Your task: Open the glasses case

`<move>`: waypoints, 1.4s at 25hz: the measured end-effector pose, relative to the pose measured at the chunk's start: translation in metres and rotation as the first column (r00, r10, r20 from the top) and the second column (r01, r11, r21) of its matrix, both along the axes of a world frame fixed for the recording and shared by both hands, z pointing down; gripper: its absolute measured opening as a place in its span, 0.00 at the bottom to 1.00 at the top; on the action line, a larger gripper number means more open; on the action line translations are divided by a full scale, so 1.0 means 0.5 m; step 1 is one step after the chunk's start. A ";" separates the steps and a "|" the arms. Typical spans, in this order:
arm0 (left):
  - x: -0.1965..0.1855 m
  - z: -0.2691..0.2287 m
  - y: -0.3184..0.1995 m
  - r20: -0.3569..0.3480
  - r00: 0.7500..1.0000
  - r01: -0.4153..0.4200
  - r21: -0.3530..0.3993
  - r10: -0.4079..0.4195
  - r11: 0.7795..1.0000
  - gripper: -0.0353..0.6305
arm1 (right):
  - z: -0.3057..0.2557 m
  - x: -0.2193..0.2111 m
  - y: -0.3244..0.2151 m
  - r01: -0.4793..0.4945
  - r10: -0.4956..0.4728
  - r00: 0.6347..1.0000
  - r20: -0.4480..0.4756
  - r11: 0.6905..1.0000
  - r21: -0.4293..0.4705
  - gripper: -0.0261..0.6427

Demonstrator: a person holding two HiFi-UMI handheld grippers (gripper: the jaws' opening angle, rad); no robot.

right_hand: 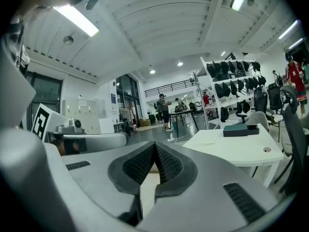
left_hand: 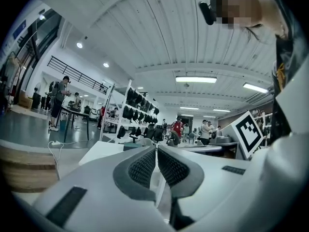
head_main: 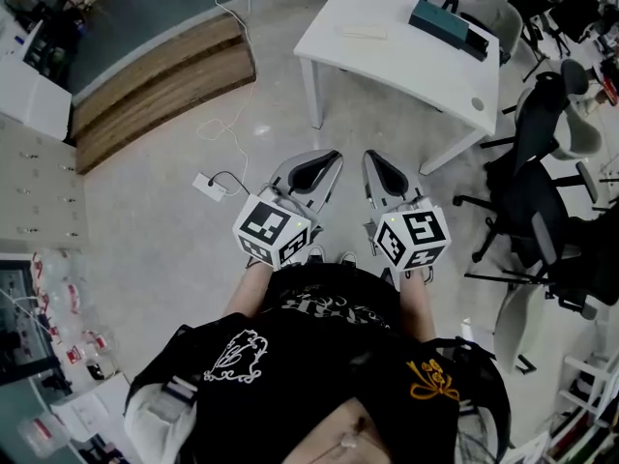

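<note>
A: Jaws? Quick.
B: Left gripper (left_hand: 157,151) jaws are together with nothing between them. Right gripper (right_hand: 155,149) is the same: pads meeting, empty.
A: Why are they held like that?
B: They're side by side at the person's waist, pointing roughly level toward the desk (head_main: 406,71). It reads as a ready pose. I'd say the task hasn't begun.
A: Where's the case?
B: Best guess is the dark box (head_main: 447,25) near the desk's far edge. It lies flat, well apart from both grippers. I can't confirm it's the glasses case. A pale flat thing (head_main: 363,33) lies near it.
A: Why is it flat?
B: Probably so one gripper can pin it while the other lifts the lid. The person needs to step closer first.
A: Any text?
B: None legible. There are only square markers on each cube (head_main: 276,228) and graphics on the shirt (head_main: 319,365), which are too small to read.
</note>
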State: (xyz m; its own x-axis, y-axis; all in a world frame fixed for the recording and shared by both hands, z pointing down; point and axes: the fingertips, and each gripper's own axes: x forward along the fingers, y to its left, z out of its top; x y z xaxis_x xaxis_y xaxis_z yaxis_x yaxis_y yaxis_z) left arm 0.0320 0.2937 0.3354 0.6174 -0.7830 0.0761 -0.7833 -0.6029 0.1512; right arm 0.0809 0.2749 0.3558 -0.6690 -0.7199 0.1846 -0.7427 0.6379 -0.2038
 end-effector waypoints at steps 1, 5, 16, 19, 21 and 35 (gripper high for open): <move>-0.006 0.000 -0.001 -0.003 1.000 0.002 -0.001 -0.002 1.000 0.09 | 0.002 -0.004 -0.002 0.001 -0.001 1.000 0.006 1.000 -0.007 0.06; -0.038 0.010 -0.003 0.003 1.000 -0.002 -0.006 0.002 1.000 0.09 | 0.009 -0.033 -0.010 0.000 0.001 1.000 0.029 1.000 -0.019 0.06; -0.112 0.048 -0.017 0.033 0.999 -0.030 -0.010 0.031 0.999 0.09 | 0.053 -0.100 -0.001 -0.026 0.026 1.000 0.012 0.999 -0.041 0.06; -0.106 0.050 -0.032 0.036 0.998 -0.047 -0.006 0.047 0.999 0.09 | 0.052 -0.097 -0.011 -0.035 0.035 0.999 0.003 0.999 -0.040 0.06; -0.096 0.051 -0.043 0.036 0.998 -0.060 -0.006 0.060 0.998 0.09 | 0.052 -0.088 -0.019 -0.045 0.045 0.999 0.001 0.998 -0.045 0.06; -0.059 0.084 -0.251 0.052 0.999 -0.006 -0.026 0.007 1.000 0.09 | 0.076 -0.022 -0.256 -0.035 0.037 0.999 0.027 0.997 -0.064 0.06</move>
